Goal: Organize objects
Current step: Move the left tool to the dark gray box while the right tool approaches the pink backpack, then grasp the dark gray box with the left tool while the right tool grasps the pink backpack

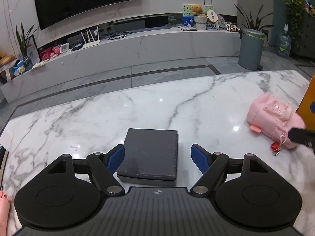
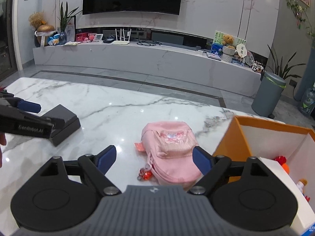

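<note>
A flat dark grey box [image 1: 150, 153] lies on the white marble table [image 1: 98, 114], between the blue pads of my open left gripper [image 1: 157, 158]; the pads stand apart from its sides. It also shows in the right wrist view [image 2: 63, 124]. A small pink backpack [image 2: 171, 149] with a red charm [image 2: 144, 174] lies between the pads of my open right gripper [image 2: 153, 160]; it also shows in the left wrist view [image 1: 273, 120]. An orange box [image 2: 275, 147] with a white inside holds small toys at the right.
The table's far edge [image 2: 137, 94] faces a grey tiled floor and a long TV bench. A grey bin [image 2: 268, 96] stands on the floor at right. A pink item [image 1: 4, 206] and a dark object lie at the table's left edge.
</note>
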The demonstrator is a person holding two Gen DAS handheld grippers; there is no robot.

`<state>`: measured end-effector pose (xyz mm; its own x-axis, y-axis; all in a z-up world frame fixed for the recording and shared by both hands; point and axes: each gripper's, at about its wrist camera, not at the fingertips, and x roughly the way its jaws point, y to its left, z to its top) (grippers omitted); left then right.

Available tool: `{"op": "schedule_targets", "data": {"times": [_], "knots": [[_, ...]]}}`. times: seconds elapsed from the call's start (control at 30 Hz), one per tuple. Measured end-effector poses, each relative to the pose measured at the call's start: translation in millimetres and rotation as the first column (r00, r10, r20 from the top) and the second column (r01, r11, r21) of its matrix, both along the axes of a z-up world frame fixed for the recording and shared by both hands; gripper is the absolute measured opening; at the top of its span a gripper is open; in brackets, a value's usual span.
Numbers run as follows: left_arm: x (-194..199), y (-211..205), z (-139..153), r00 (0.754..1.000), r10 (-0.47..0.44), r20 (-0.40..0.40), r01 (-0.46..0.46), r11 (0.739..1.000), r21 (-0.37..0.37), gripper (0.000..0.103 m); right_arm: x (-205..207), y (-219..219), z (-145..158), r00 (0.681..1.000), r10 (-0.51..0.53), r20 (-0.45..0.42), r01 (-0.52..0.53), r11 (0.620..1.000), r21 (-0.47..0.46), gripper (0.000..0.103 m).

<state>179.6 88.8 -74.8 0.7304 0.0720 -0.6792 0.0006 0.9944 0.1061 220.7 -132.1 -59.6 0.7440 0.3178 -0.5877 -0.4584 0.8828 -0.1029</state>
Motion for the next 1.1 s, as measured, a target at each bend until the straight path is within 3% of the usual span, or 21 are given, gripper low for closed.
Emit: {"op": "schedule_targets", "data": {"times": [0.37,0.57,0.87,1.1], "knots": [[9.7,20.6,-17.4,0.999,0.049,-0.006,-0.05,0.994,-0.093,0.091,28.2,38.7,-30.1,0.993,-0.066,0.099,0.08,0.985,-0.154,0.087],[14.9,22.0,-23.4,0.999,0.052,-0.013,-0.053,0.991,-0.125,0.092,47.6,46.6,-46.4,0.994,-0.076,0.073,0.09,0.971,-0.221,0.089],[14.2,22.7,-25.6,0.998,0.058,-0.024,-0.061,0.986,-0.153,0.088,61.5,55.2,-60.9,0.992,-0.073,0.103,0.1,0.952,-0.29,0.093],[11.8,17.1,-24.3,0.998,0.051,-0.043,-0.057,0.987,-0.15,0.087,60.7,52.5,-63.4,0.996,-0.048,0.071,0.068,0.945,-0.318,0.071]]}}
